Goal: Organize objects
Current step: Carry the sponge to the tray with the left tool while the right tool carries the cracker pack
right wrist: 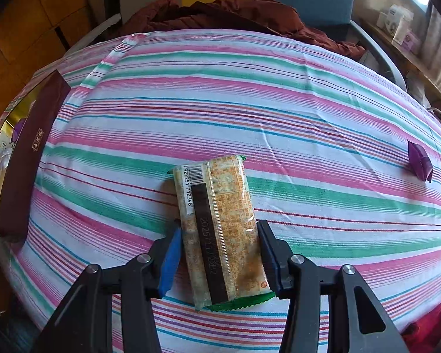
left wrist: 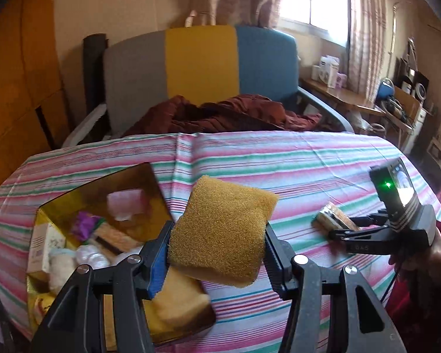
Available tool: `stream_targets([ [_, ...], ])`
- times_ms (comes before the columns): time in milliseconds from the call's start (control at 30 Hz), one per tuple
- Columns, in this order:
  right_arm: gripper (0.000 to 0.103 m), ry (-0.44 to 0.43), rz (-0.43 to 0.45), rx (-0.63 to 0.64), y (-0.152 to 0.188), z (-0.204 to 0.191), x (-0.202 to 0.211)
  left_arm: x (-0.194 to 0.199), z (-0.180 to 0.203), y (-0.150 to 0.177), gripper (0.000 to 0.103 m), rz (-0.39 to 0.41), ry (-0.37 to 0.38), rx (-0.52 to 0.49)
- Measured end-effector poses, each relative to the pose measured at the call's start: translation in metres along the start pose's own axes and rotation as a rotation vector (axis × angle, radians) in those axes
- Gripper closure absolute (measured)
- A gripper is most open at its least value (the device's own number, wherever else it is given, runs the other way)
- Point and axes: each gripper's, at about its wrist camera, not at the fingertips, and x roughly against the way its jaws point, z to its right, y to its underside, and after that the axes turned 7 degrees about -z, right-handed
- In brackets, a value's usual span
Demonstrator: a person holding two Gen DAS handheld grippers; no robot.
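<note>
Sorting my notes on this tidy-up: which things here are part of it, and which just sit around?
Part of the job: sponge, snack packet, gold box, purple paper piece.
Lying about: brown cloth, striped chair, striped tablecloth.

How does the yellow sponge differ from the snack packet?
The yellow sponge is a thick, rough, plain-coloured block; the snack packet is flat, glossy and printed with a barcode. The sponge is held up above the striped cloth, while the packet lies on that cloth. The left gripper grips the sponge; the right gripper grips the packet. Both are clamped between two fingers.
</note>
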Motion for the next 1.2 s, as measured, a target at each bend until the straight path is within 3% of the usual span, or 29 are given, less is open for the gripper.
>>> stream_targets([
  [467,0.053,-0.025,-0.025,0.055,-0.010,-0.048,-0.004,0.003,-0.055,0.016,0.047,-0.014,-0.061,0.106],
  [800,0.053,-0.148,0.046,0.080,-0.015,-0.090,0.025,0.009,-0.095,0.031,0.047,-0.019,-0.094,0.189],
  [1033,0.053,-0.284,0.155,0.197,-0.023,-0.164,0.070,0.019,-0.143,0.044,0.047,-0.010,-0.170,0.284],
  [1200,0.054,-0.364,0.163,0.316,-0.031,-0.236,0.080,0.024,-0.172,0.055,0.047,-0.020,-0.227,0.332],
])
